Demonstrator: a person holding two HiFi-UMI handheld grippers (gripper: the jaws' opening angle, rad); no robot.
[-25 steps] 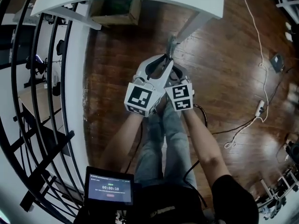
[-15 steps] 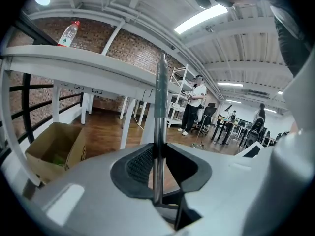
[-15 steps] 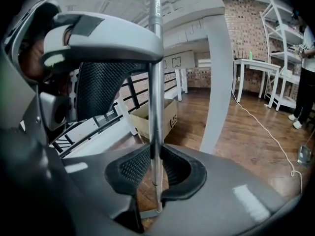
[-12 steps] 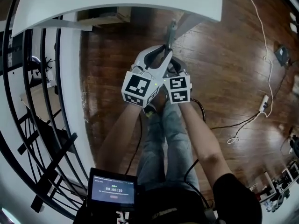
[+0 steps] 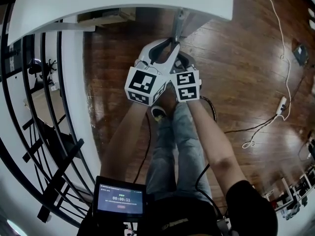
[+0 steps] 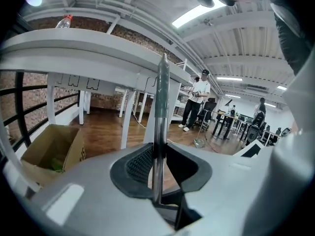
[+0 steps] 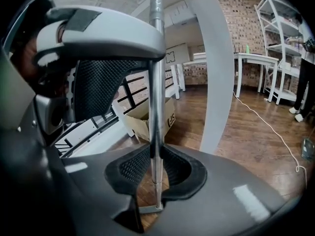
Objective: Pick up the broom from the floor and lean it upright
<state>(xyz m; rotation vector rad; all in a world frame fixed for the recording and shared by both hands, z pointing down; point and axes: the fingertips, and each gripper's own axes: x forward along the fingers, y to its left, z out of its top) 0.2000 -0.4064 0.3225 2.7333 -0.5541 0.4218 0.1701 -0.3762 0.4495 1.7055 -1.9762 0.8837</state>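
Note:
The broom shows only as its thin metal handle [image 5: 176, 31], which stands nearly upright with its grey top end at the edge of the white table [image 5: 123, 4]. My left gripper [image 5: 165, 58] is shut on the handle [image 6: 158, 132], with the ribbed pads pressing both sides. Just below and to the right of it, my right gripper [image 5: 183, 68] is shut on the same handle [image 7: 156, 107], which runs up between its pads [image 7: 135, 168]. The left gripper [image 7: 108, 38] shows higher on the handle in the right gripper view. The broom's head is hidden.
A white table leg [image 7: 216, 68] stands just beyond the handle. A cardboard box [image 6: 51, 149] sits under the table by a black railing [image 5: 44, 107]. White and black cables [image 5: 280, 58] and a power strip [image 5: 282, 104] lie on the wood floor at right. People [image 6: 197, 100] stand far off.
Both grippers have moved together with the handle toward the table. The handle's top now sits at the table's edge, where before it stood short of it.

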